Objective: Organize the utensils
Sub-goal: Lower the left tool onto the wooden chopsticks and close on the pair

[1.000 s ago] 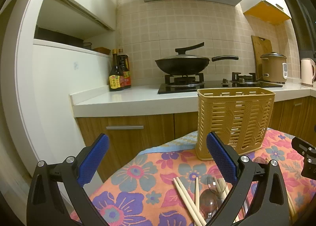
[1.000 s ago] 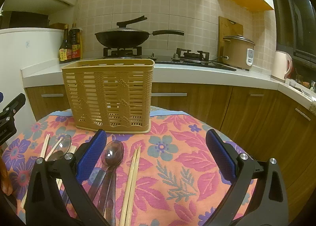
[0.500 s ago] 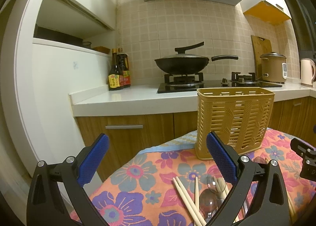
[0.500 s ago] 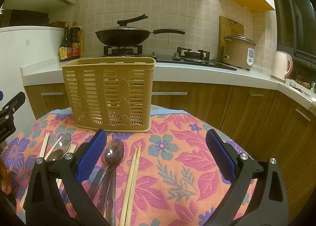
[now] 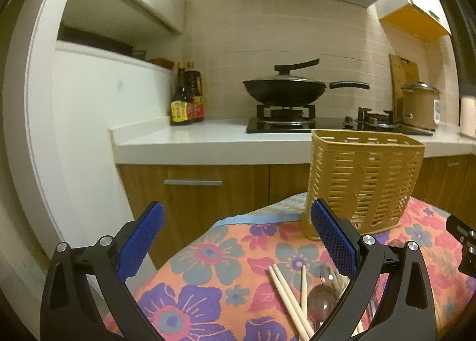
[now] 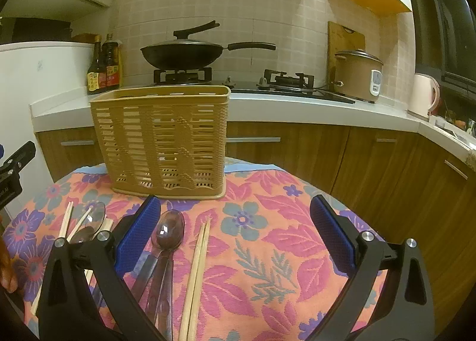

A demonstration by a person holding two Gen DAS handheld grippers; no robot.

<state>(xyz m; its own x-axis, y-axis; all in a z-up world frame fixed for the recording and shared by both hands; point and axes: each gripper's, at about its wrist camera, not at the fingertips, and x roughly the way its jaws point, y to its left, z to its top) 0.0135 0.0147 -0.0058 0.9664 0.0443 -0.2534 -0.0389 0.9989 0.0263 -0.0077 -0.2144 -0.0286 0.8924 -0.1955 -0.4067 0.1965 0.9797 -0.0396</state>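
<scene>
Both spread wide, gripping nothing: right gripper [image 6: 235,237] over chopstick pair [image 6: 195,272] and clear spoon [image 6: 166,239] mid-tabletop, left gripper [image 5: 238,242] near left edge, slotted holder [image 6: 160,138] at far edge; likely light, stiff, slippery, so pinch mid-shaft.

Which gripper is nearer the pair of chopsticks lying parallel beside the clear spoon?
Right. The right gripper is open directly over the parallel wooden chopsticks; the left gripper is off to their left.
</scene>
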